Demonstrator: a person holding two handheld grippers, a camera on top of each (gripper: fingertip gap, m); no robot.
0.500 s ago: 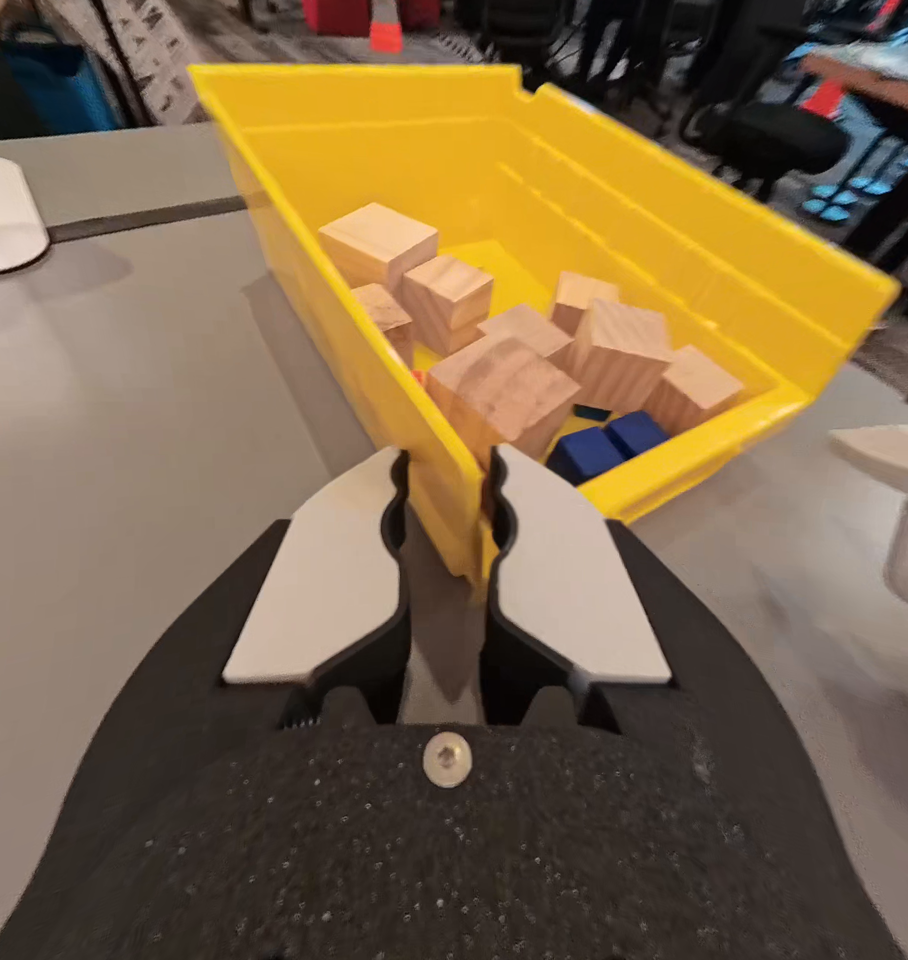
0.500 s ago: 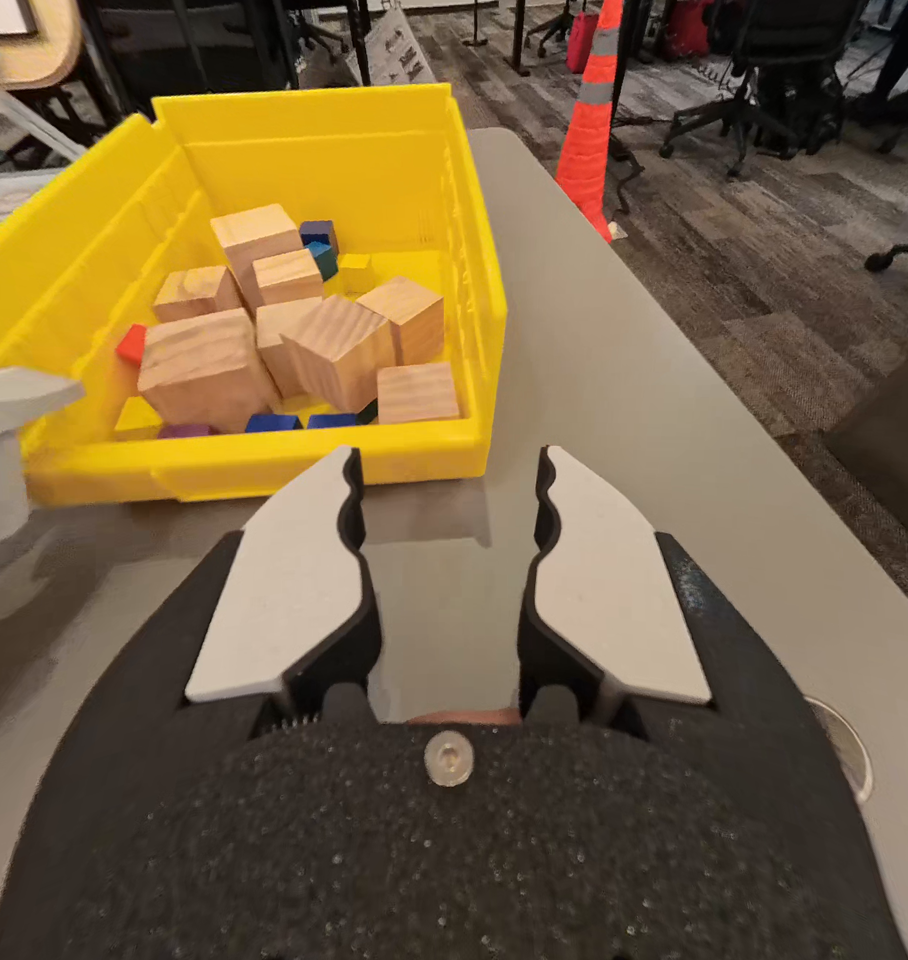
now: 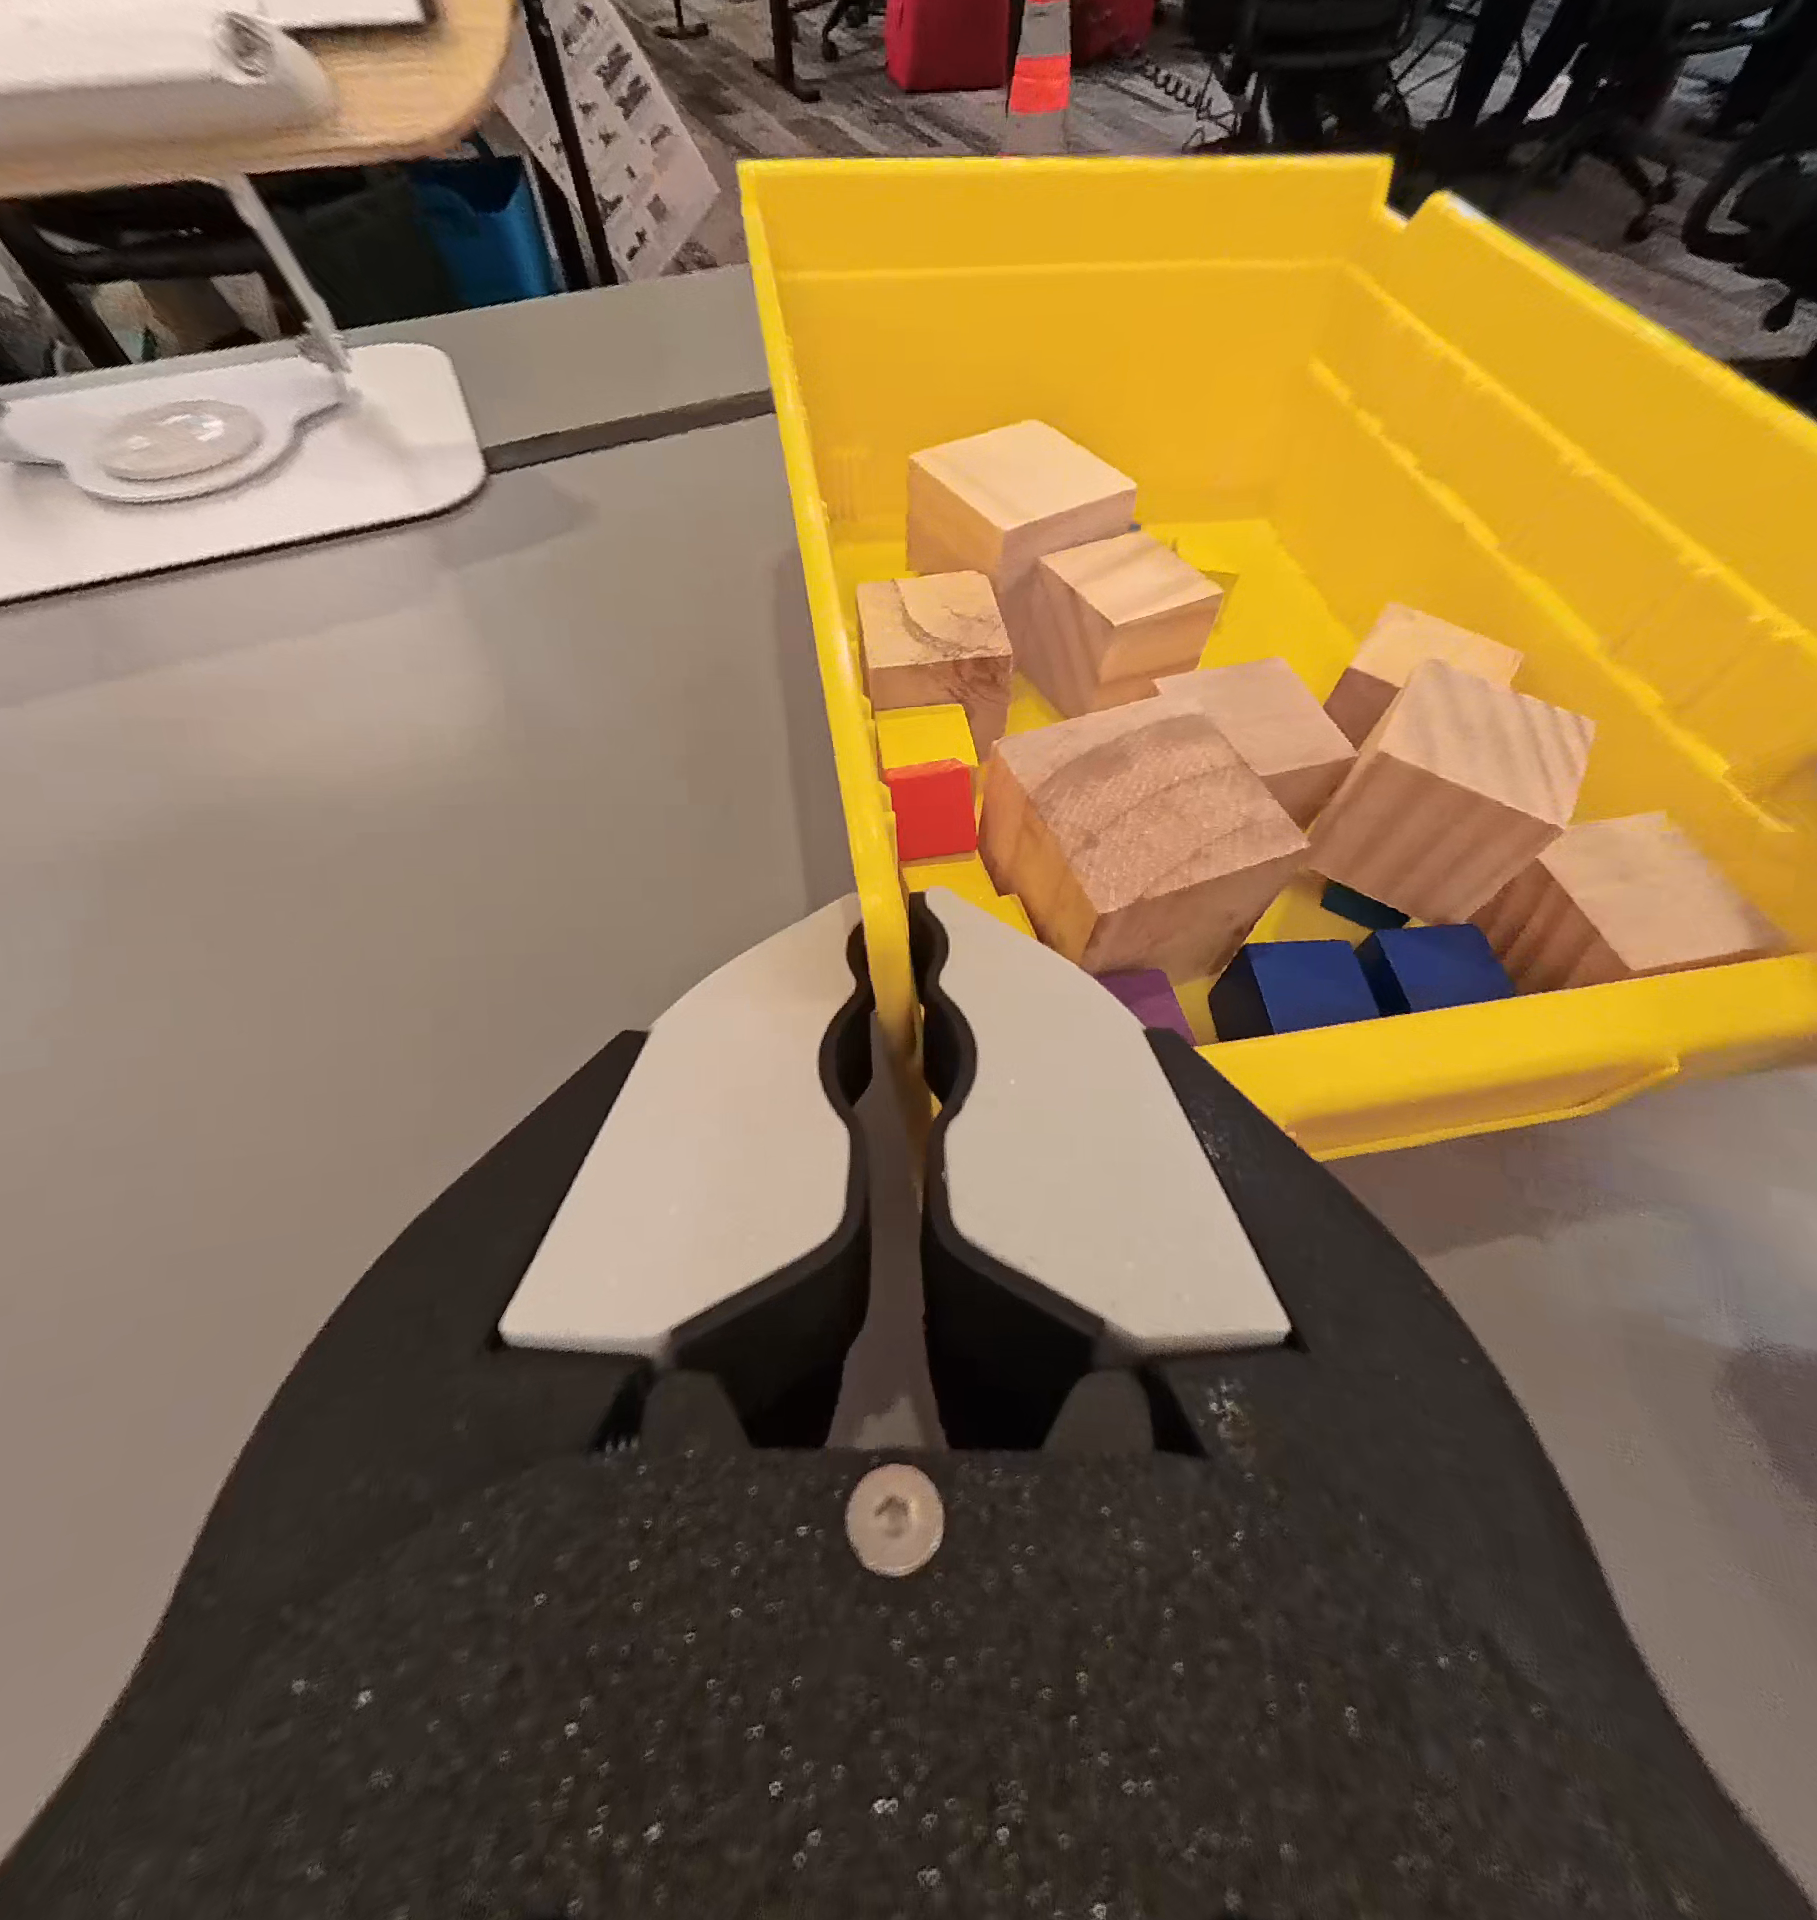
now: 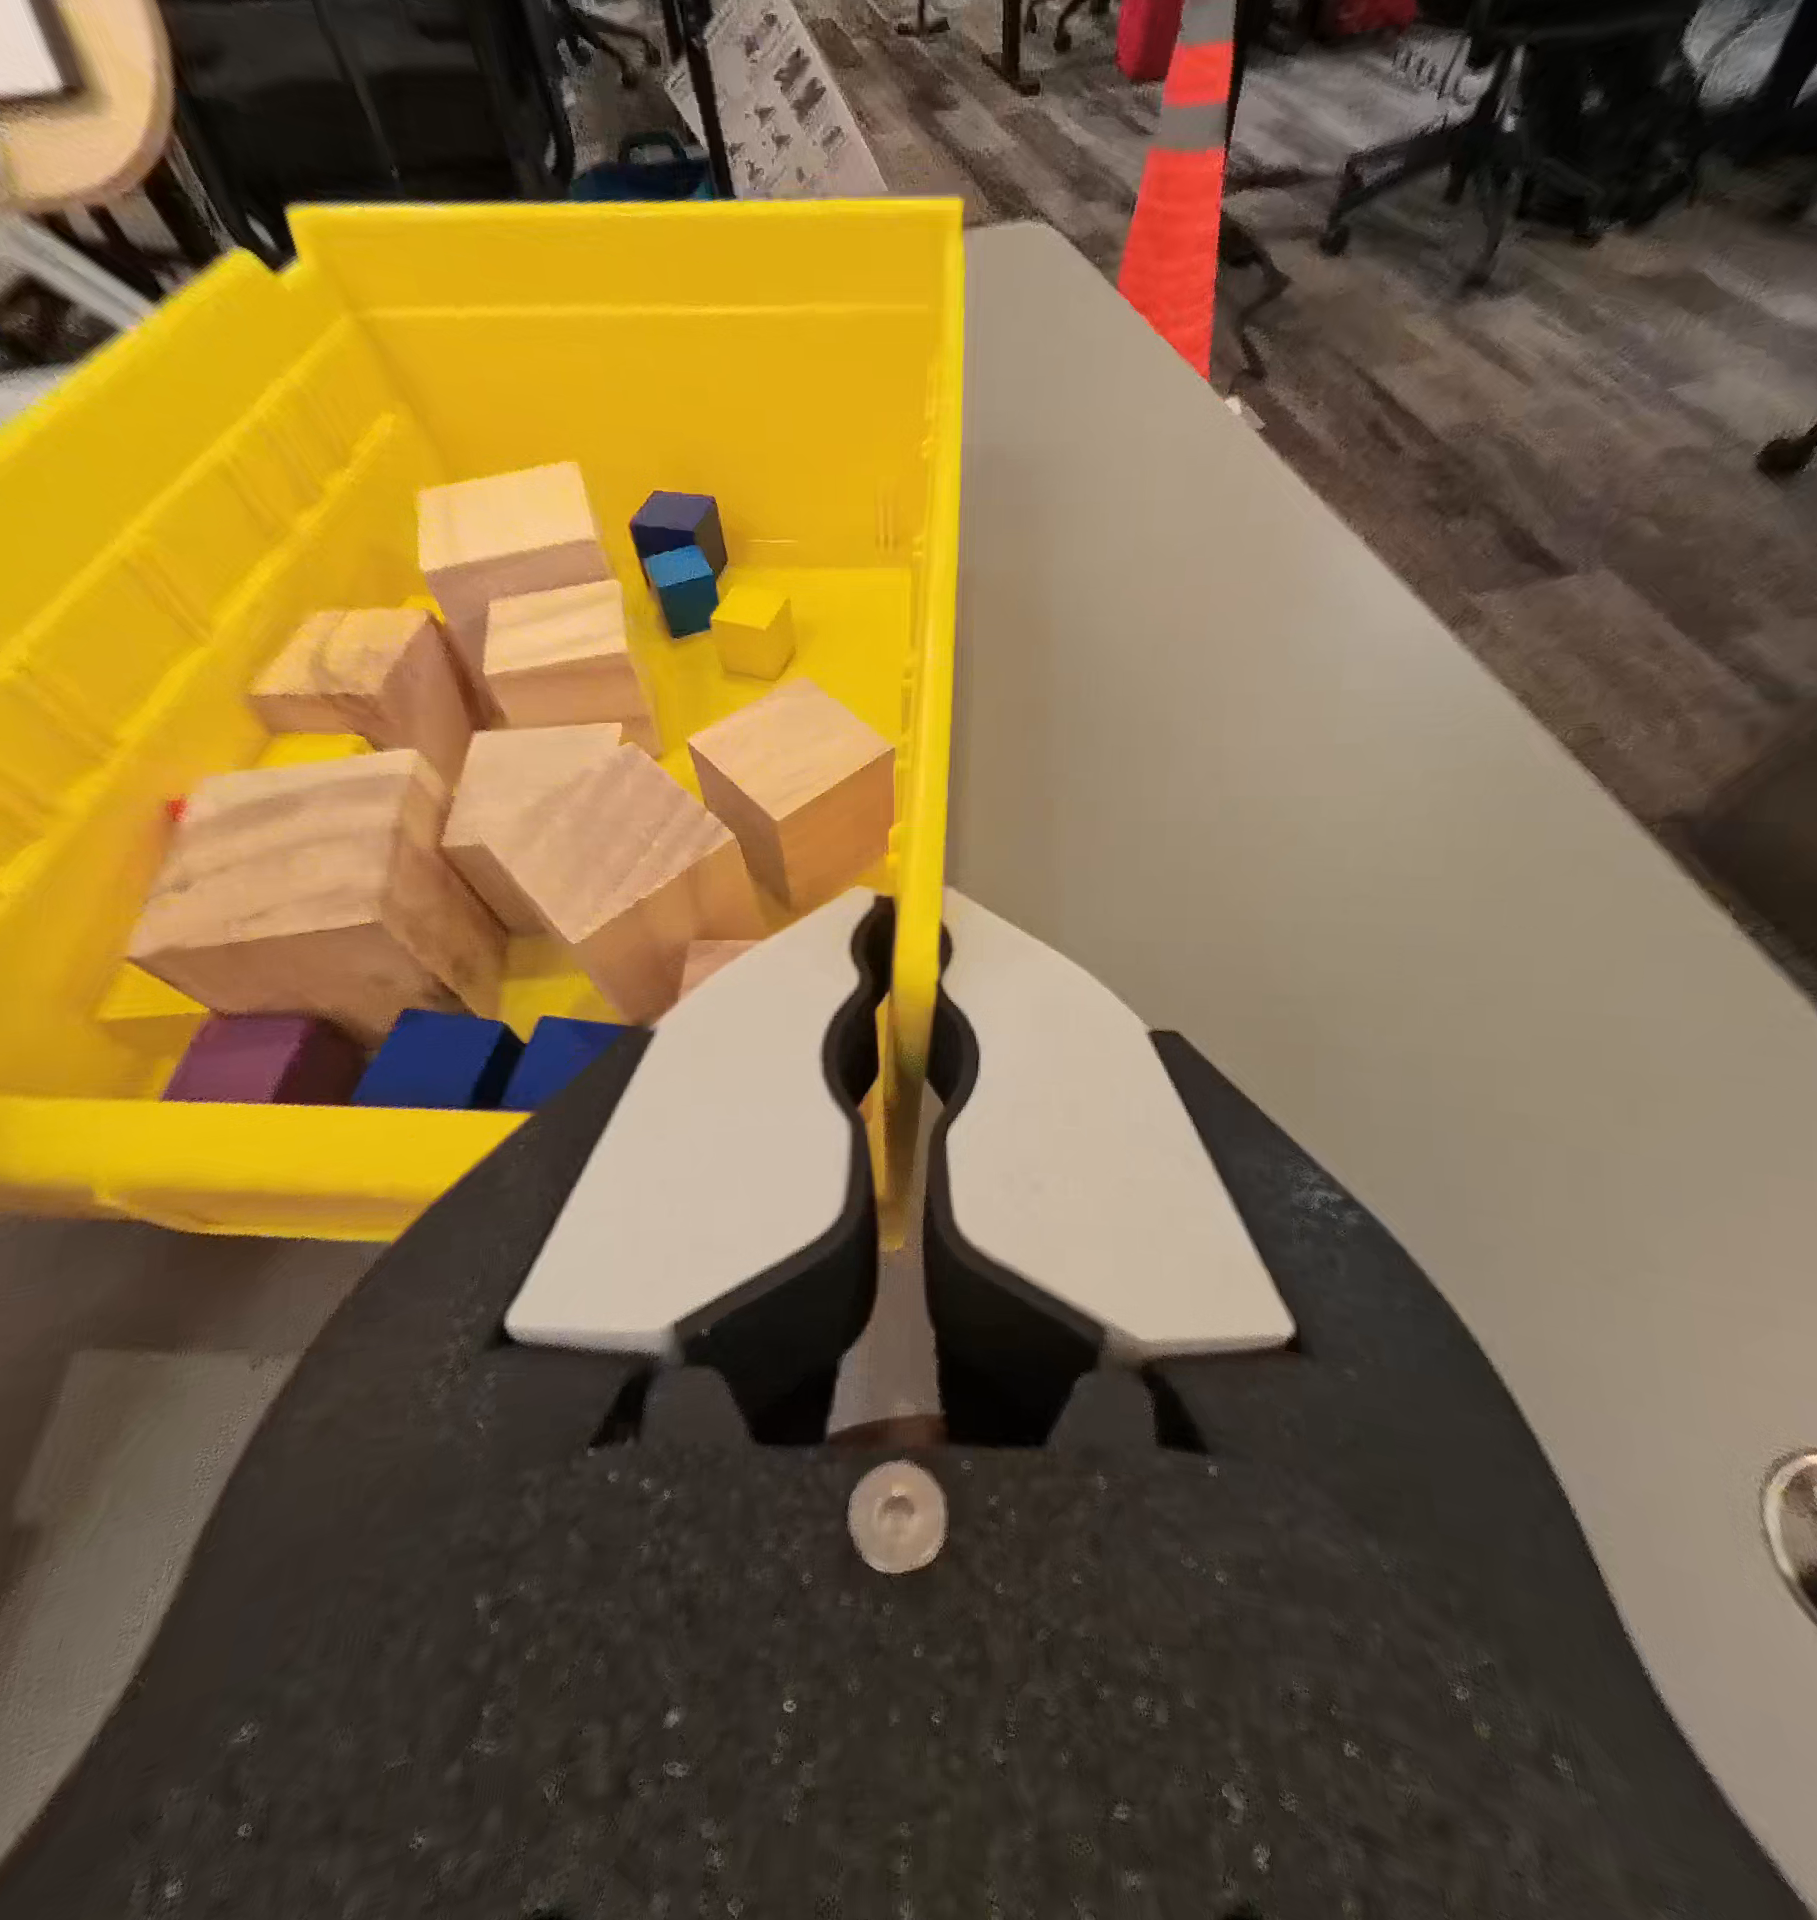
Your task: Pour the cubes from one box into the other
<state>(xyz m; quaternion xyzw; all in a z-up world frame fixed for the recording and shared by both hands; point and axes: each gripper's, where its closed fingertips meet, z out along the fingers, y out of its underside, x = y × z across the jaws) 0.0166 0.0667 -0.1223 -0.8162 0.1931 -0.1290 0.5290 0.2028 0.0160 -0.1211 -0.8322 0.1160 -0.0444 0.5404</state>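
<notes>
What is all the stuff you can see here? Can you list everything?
Box: one, yellow, on the grey table, held at both side walls.
Big wooden cubes: about eight, pale wood, piled inside the box.
Small blue cubes: at least three, two at the near wall, more at the far end.
Small purple cube: one, near wall of the box.
Small red cube: one, by the left wall.
Small yellow cubes: at least two, on the box floor.
Table: one, grey, under everything.
Traffic cone: one, orange, on the floor beyond the table.
White stand: one, far left on the table.
Left claw: shut on the box's left wall.
Right claw: shut on the box's right wall.
</notes>
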